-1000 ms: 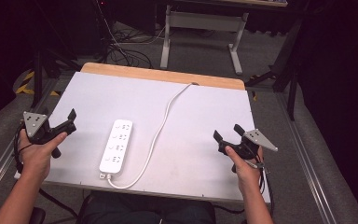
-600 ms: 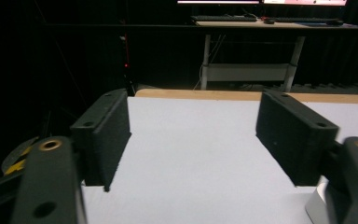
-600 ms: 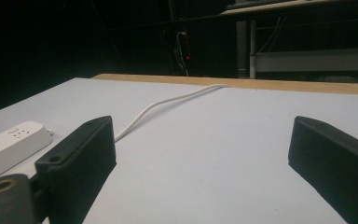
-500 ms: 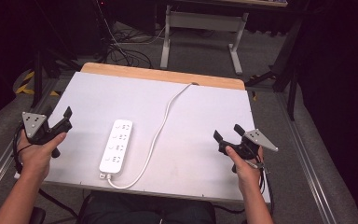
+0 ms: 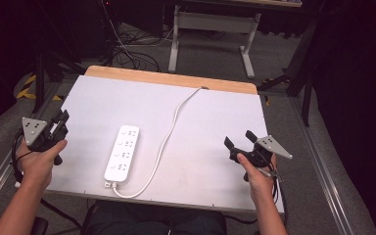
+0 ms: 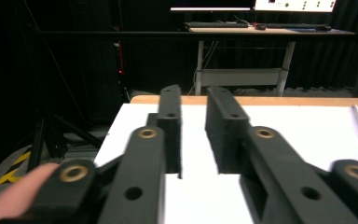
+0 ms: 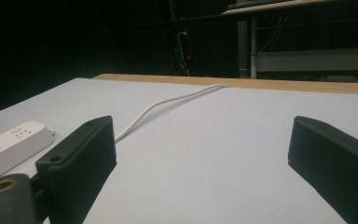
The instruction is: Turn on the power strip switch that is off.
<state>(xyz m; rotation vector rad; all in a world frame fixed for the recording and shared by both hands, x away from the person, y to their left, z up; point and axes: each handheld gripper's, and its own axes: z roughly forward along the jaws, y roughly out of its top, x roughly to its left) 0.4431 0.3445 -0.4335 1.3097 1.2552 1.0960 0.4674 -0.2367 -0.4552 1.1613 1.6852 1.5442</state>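
the left gripper (image 5: 61, 122) is sitting at the left edge of the white rectangular tabletop (image 5: 215, 127), gripped in the person's left hand (image 5: 38, 159), with its grey three-cornered plate facing up. its jaws have just been closing, and in the left gripper view (image 6: 193, 135) they are standing close together with a narrow gap showing between the black pads, nothing between them, just bare white surface beyond. over on the other side, the right gripper (image 5: 240, 139) is hovering near the right front corner of the table in the person's right hand (image 5: 257, 169). its jaws are spread wide apart, and the right gripper view (image 7: 200, 149) is showing them far out to either side with nothing caught in between.

the white plastic power strip with four rows of sockets (image 5: 122, 154) is lying flat on the tabletop between the two grippers, nearer the left one and well apart from both. it is resting lengthwise, close to the front edge. its thin white cable (image 5: 169, 129) is looping out from the near end, curving back past the strip's right side and running up to the pale wooden strip along the far edge of the table (image 5: 171, 78). in the right gripper view the strip (image 7: 9, 142) is peeking in just beside the left-hand jaw, with the cable (image 7: 168, 102) snaking off toward the far edge.
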